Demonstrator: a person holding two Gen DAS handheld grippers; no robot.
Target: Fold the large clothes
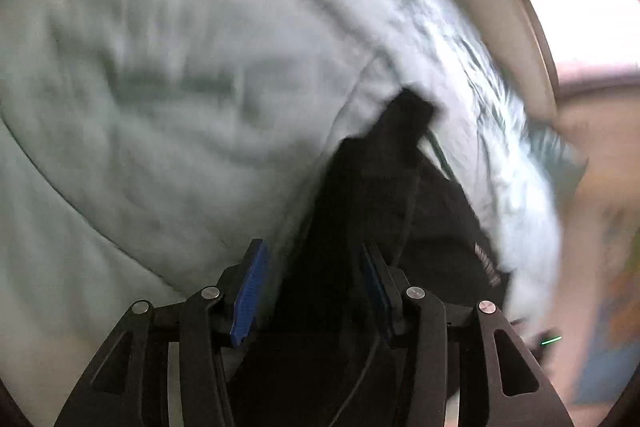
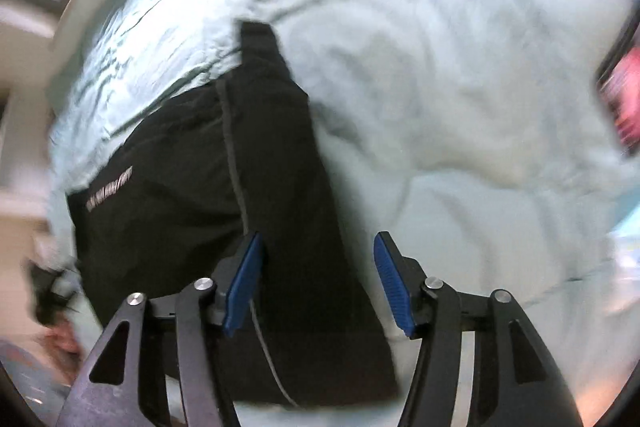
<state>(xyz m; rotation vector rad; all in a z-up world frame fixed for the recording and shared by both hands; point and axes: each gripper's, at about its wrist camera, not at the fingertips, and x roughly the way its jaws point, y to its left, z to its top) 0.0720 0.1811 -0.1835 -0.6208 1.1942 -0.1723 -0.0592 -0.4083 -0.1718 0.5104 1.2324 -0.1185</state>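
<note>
One black garment [image 2: 240, 167], soft and creased, is lying on a wrinkled pale green bedsheet [image 2: 460, 87]. The left hand-held gripper [image 1: 316, 287] and right hand-held gripper [image 2: 320, 283] are each standing part open above it, gripping nothing.

Counting one black garment [image 2: 200, 187] lying on one pale green bedcover [image 2: 440, 87], showing one line of pale lettering [image 2: 109, 189] and one thin grey seam [image 2: 234, 155] running along the cloth. Counting two grippers: the left gripper [image 1: 316, 291] and the right gripper [image 2: 318, 283], each carrying two blue pads [image 2: 390, 283], four pads altogether. Seeing one blurred red and pink object [image 2: 626, 99] at the edge of the right wrist view.
</note>
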